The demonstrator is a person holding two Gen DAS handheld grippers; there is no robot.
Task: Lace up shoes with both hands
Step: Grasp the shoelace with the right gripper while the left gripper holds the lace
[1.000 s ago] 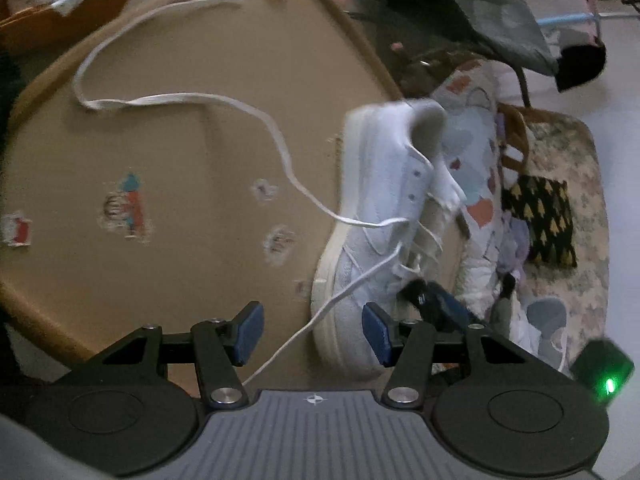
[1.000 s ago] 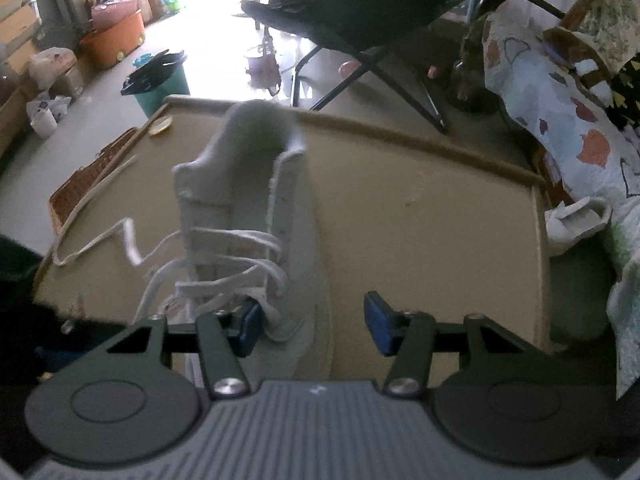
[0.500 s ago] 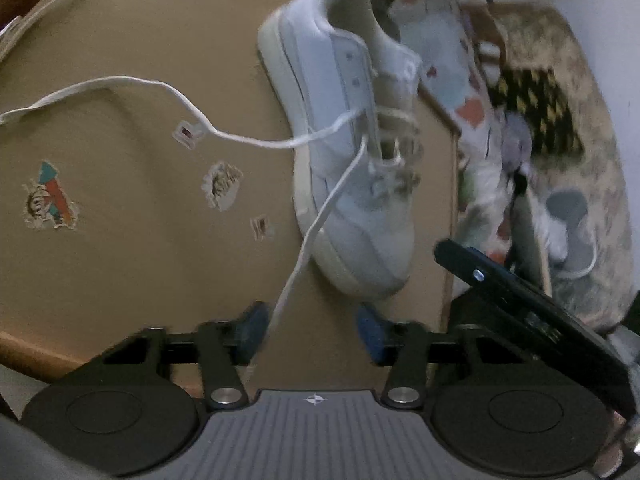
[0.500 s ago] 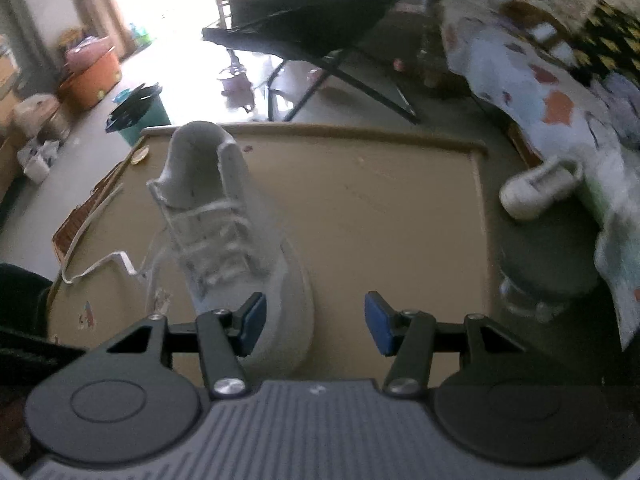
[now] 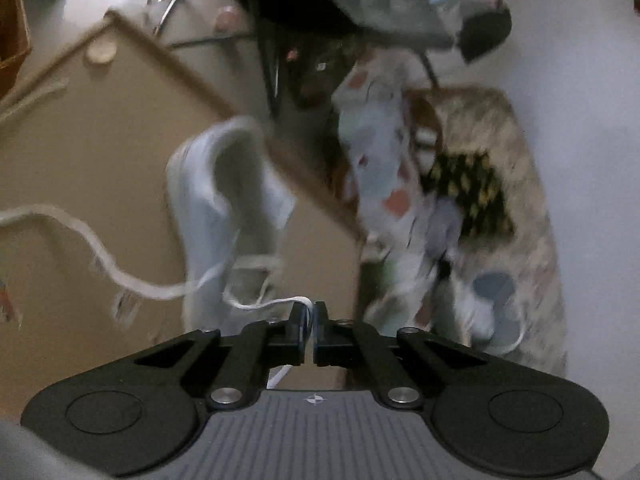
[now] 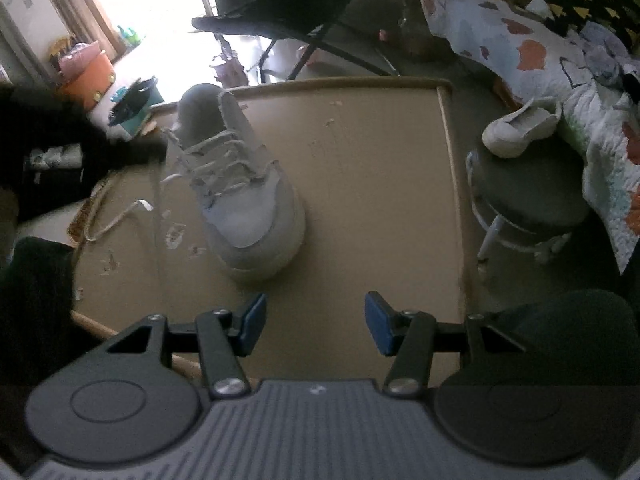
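Free room — bare tabletop (image 6: 380,184) right of the white shoe (image 6: 244,196), open up to the raised table rim. Obstacles — loose lace (image 6: 120,220) and stickers left of the shoe; stool (image 6: 528,196) bearing a second shoe (image 6: 520,128) just beyond the right rim; folding chair (image 6: 288,12) behind the far edge.

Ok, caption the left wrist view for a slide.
Left gripper shut on a white shoelace leading from the white sneaker on the tan table.
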